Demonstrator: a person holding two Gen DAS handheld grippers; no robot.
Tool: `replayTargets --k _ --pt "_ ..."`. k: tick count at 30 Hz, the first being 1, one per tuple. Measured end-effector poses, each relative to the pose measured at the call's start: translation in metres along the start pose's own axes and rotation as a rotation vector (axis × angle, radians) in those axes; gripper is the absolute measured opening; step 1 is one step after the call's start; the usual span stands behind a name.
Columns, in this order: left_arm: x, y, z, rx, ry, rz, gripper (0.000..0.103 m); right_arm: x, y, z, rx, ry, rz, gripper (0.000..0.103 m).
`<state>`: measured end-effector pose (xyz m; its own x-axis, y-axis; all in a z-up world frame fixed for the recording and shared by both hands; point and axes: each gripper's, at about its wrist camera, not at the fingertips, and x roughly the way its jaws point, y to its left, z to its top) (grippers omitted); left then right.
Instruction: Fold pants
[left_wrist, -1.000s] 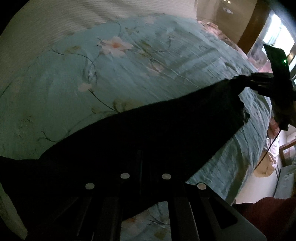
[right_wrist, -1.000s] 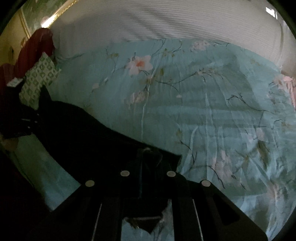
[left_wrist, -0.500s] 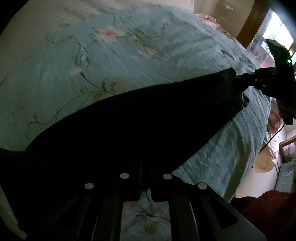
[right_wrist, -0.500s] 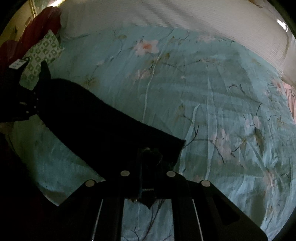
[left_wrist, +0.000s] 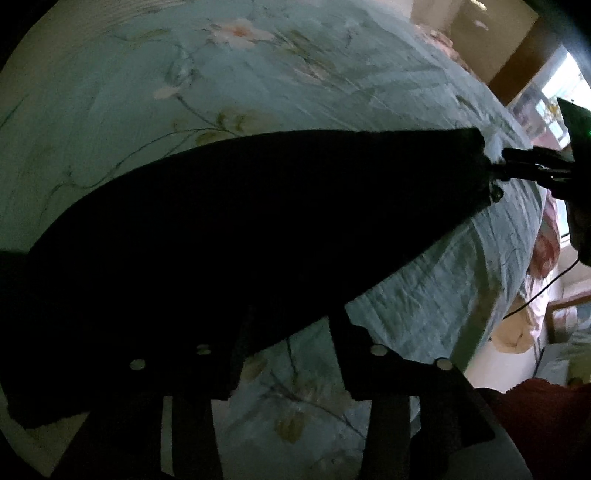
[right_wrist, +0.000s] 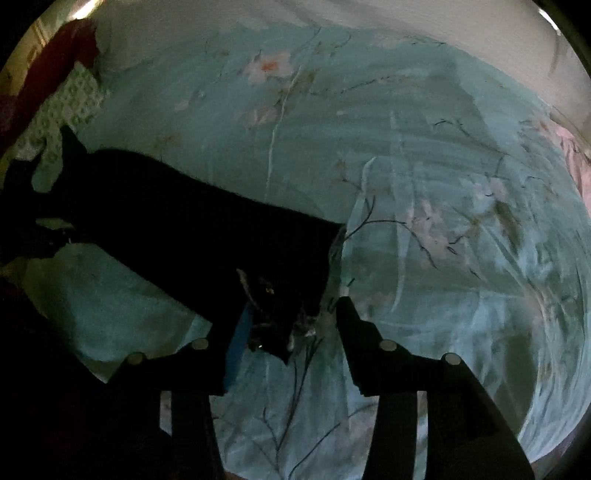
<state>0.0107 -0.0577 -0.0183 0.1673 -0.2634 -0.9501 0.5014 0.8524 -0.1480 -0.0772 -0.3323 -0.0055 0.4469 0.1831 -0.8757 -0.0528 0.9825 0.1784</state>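
The left gripper (left_wrist: 288, 350) points steeply down at the bed, its jaws opening; the black pants (left_wrist: 240, 229) lie across its fingers (left_wrist: 354, 354), their lower edge draped over the tips, but the pads stand apart and do not pinch the cloth. The right gripper (right_wrist: 288, 325) is opening too: the pants' end (right_wrist: 273, 317) sits in the gap beside the left-hand finger, clear of the other finger (right_wrist: 354, 332).

From the left wrist the pants run as one long dark band from 8 o'clock up to 2 o'clock, where the far end meets the other gripper (left_wrist: 532, 166). From the right wrist they stretch from the jaws toward 9 o'clock, narrowing at the far gripper (right_wrist: 33, 225).

Under them is a pale teal sheet (left_wrist: 332, 85) printed with pink blossoms (left_wrist: 238, 31) and thin dark twigs, creased in long lines. At 12 o'clock a white ribbed cover (right_wrist: 369, 22) borders it. In the right view, a green-patterned pillow (right_wrist: 70, 107) and dark red cloth (right_wrist: 55, 48) lie at 10 o'clock. In the left view, at 2 o'clock, a wooden frame (left_wrist: 524, 59) and a bright window (left_wrist: 554, 99); at 4 o'clock a thin cable (left_wrist: 535, 295) hangs beyond the bed's edge.
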Motion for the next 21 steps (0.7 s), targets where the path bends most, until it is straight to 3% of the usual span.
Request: replayTargets --k 2,8,19,21 --pt "-0.008 0.005 -0.003 -0.027 -0.004 0.005 0.055 -0.009 0.001 0.005 0.034 -0.036 0.008 0.049" --pt "-0.033 0.034 -0.019 -0.164 -0.011 0.023 0.058 -0.010 0.035 0.029 0.032 -0.118 0.107 0.051" --pt "-0.078 0.138 -0.017 -0.528 -0.044 0.079 0.063 0.049 0.148 0.068 -0.138 -0.067 0.314 0.052" --pt "-0.088 0.157 -0.013 -0.592 -0.065 0.057 0.066 0.057 0.166 0.076 -0.161 -0.057 0.338 0.059"
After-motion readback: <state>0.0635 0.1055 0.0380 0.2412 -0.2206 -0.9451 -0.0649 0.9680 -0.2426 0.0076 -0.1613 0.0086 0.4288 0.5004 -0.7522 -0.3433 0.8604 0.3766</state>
